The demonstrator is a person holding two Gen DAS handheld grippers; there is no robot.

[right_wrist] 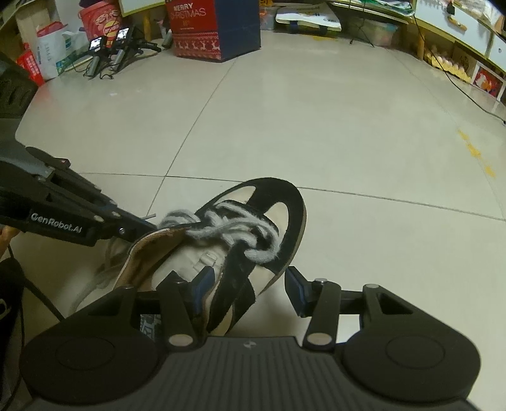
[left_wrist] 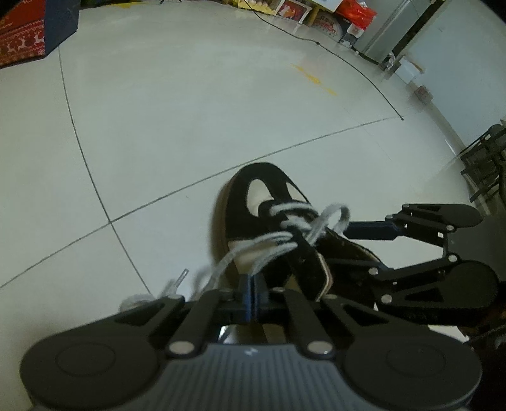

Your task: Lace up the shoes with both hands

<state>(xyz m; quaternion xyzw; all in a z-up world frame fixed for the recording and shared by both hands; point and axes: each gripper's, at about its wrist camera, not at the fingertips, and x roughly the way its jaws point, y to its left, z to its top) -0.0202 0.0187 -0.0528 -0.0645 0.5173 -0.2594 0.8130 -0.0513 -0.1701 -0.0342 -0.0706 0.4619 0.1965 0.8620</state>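
A black and cream shoe [left_wrist: 246, 202] rests on the tiled floor, its toe pointing away from me. A fuzzy grey lace [left_wrist: 297, 218] crosses its eyelets and loops up at the right side. My left gripper [left_wrist: 253, 292] is shut on a strand of that lace at the shoe's near side, and a lace tip [left_wrist: 182, 275] sticks out to its left. In the right wrist view the shoe [right_wrist: 268, 196] has its side wall between the pads of my right gripper [right_wrist: 249, 286], which is shut on it. The left gripper's fingers [right_wrist: 139, 223] reach in from the left to the lace [right_wrist: 231, 227].
A red and blue Christmas box [right_wrist: 215, 28] stands far off on the floor, with camera gear and cables [right_wrist: 110, 53] to its left. Low shelves with goods [right_wrist: 458, 53] line the right wall. A thin cable [left_wrist: 348, 60] runs across the tiles, and a black frame [left_wrist: 487, 161] stands at the right.
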